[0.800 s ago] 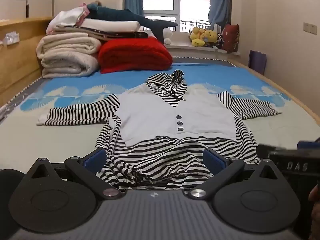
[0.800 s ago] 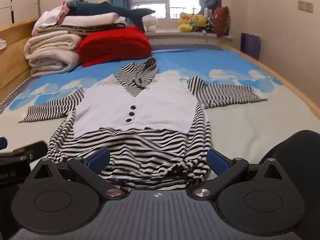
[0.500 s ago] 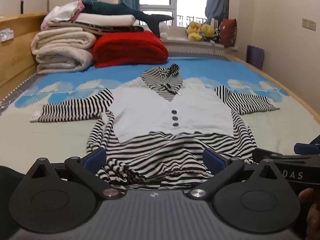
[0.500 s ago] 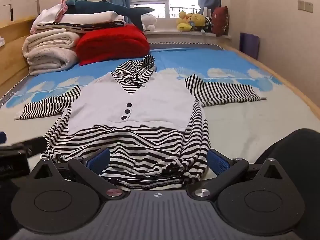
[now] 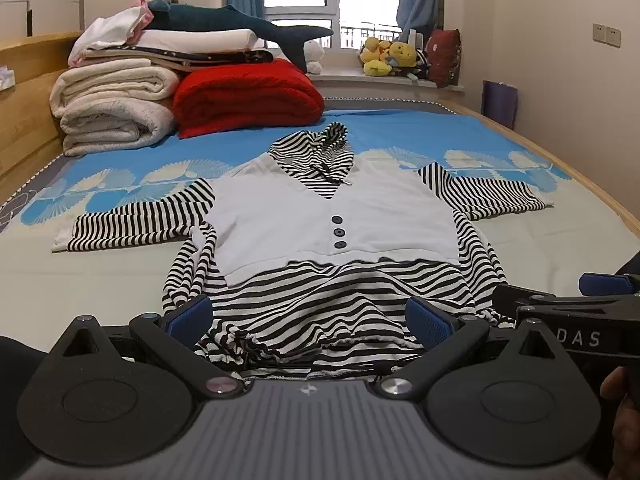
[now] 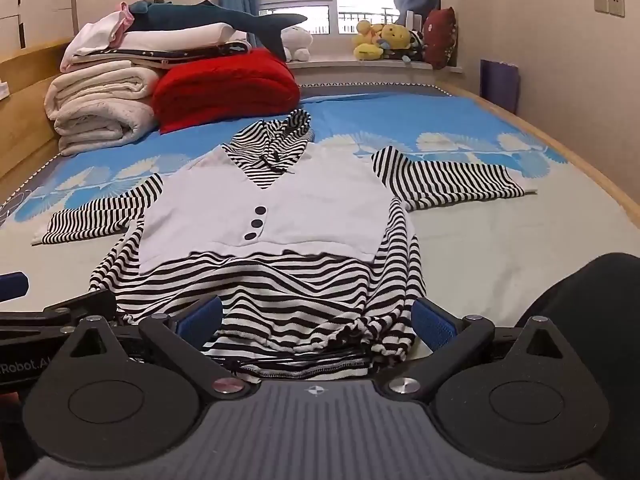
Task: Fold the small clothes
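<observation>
A small black-and-white striped hooded top with a white vest front (image 5: 332, 216) lies flat on the bed, face up, sleeves spread to both sides; it also shows in the right wrist view (image 6: 276, 216). Its gathered hem lies nearest me. My left gripper (image 5: 308, 320) is open and empty, its blue pads either side of the hem, low over it. My right gripper (image 6: 318, 320) is open and empty, likewise at the hem. Each gripper shows at the edge of the other's view: the right one in the left wrist view (image 5: 568, 320), the left one in the right wrist view (image 6: 48, 320).
A stack of folded blankets (image 5: 116, 108) and a red blanket (image 5: 248, 96) sit at the bed's far left, with a plush shark (image 5: 240, 28) on top. Plush toys (image 5: 388, 56) line the windowsill. The wooden bed frame (image 5: 560, 160) runs along the right.
Both grippers have shifted slightly, the view rising and the top now sitting a little lower and more centred. The top has not moved. Both grippers stay open.
</observation>
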The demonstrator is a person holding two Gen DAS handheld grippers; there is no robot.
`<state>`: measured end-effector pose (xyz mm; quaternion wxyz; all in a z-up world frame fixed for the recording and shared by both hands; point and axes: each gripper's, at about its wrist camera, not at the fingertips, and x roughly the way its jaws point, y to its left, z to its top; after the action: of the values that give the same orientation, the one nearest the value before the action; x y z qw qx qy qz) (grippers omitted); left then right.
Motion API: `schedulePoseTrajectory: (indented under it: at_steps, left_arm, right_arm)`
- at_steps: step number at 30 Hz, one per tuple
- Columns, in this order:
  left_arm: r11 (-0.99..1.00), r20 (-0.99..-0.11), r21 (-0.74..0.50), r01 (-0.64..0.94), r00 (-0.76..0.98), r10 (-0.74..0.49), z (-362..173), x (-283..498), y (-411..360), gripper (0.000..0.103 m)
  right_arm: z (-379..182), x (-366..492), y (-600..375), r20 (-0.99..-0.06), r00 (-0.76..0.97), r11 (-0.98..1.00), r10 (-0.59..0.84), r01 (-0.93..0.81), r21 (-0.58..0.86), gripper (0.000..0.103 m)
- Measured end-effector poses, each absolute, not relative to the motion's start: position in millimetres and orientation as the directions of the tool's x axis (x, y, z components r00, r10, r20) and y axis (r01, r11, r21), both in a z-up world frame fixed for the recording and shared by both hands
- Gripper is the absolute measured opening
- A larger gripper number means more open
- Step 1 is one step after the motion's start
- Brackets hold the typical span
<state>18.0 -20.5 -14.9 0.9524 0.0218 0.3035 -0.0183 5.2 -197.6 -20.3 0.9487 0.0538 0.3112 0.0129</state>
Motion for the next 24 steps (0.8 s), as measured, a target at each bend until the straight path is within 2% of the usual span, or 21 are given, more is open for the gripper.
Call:
schedulePoseTrajectory:
  at_steps: [24]
  left_arm:
    - [0.999,-0.585,0.019,0.026,0.811,-0.010,-16.0,19.6,-15.3,0.102]
  right_arm:
    - [-21.3,4.1,-191.0,-0.572,0.819,0.998,0.044,-0.012,0.060,0.100]
